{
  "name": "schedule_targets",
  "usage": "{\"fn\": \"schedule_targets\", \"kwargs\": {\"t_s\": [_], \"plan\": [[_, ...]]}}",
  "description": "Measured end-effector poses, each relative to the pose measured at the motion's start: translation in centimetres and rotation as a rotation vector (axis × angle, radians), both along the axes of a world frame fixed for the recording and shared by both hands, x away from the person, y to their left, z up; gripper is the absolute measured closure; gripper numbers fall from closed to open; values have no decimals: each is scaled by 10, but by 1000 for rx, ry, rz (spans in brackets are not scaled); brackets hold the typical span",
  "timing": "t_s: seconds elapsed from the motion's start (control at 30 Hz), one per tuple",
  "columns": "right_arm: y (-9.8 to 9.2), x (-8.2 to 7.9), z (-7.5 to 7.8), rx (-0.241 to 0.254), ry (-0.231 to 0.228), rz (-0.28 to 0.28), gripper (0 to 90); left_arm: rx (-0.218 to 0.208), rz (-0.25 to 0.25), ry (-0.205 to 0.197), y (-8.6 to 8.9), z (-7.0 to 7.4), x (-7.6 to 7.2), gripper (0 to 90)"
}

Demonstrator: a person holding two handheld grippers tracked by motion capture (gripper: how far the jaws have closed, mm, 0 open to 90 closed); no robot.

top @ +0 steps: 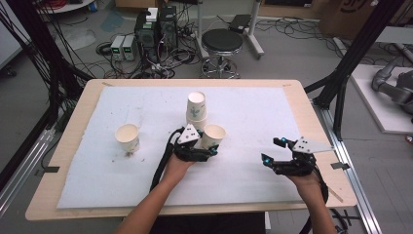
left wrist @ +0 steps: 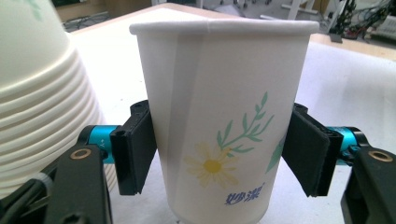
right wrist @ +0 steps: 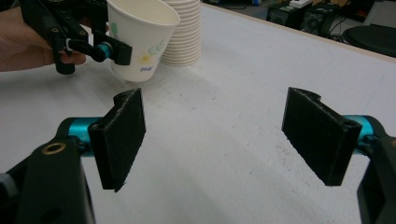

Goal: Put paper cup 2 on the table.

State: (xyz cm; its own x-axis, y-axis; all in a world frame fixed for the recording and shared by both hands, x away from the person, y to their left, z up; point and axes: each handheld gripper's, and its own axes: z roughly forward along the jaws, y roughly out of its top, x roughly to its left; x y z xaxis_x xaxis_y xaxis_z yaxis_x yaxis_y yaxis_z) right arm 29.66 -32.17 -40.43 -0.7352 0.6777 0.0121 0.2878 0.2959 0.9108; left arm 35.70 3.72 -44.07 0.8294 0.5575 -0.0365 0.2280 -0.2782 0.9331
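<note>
The left gripper (left wrist: pixel 219 154) grips a white paper cup printed with a daisy (left wrist: pixel 219 116) — its black pads (left wrist: pixel 137 149) press the thin wall at mid-height on both sides. Light, soft and easily crushed, it wants gentle pressure low on the body, where the base stiffens it. Just beside one finger rises a stack of white paper cups (left wrist: pixel 37 102). Farther off, the right gripper (right wrist: pixel 219 140) hangs spread over the white foam mat (right wrist: pixel 224 116), holding nothing.
</note>
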Motion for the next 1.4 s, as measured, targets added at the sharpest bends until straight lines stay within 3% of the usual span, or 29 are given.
{"fn": "schedule_targets", "kwargs": {"t_s": [0.23, 0.5, 0.67, 0.83, 1.1, 1.23, 1.4], "plan": [[1, 0, 0, 2, 3, 3, 223, 67, -20, 29, -7, -6, 3, 321], [1, 1, 0, 3, 7, 2, 223, 99, -24, 40, -9, -8, 1, 323], [1, 0, 0, 1, 5, 3, 223, 156, -9, 43, -4, -4, -7, 327], [0, -1, -1, 1, 13, 4, 222, 184, 5, 44, 4, -7, -17, 329], [2, 0, 0, 3, 16, 15, 223, 163, 5, 66, 7, -9, -17, 295], [1, 0, -1, 2, 17, 13, 223, 92, 13, 107, 16, -10, -19, 154], [-1, 0, -2, 3, 22, 14, 223, 8, 7, 104, 42, -2, -31, 154]]}}
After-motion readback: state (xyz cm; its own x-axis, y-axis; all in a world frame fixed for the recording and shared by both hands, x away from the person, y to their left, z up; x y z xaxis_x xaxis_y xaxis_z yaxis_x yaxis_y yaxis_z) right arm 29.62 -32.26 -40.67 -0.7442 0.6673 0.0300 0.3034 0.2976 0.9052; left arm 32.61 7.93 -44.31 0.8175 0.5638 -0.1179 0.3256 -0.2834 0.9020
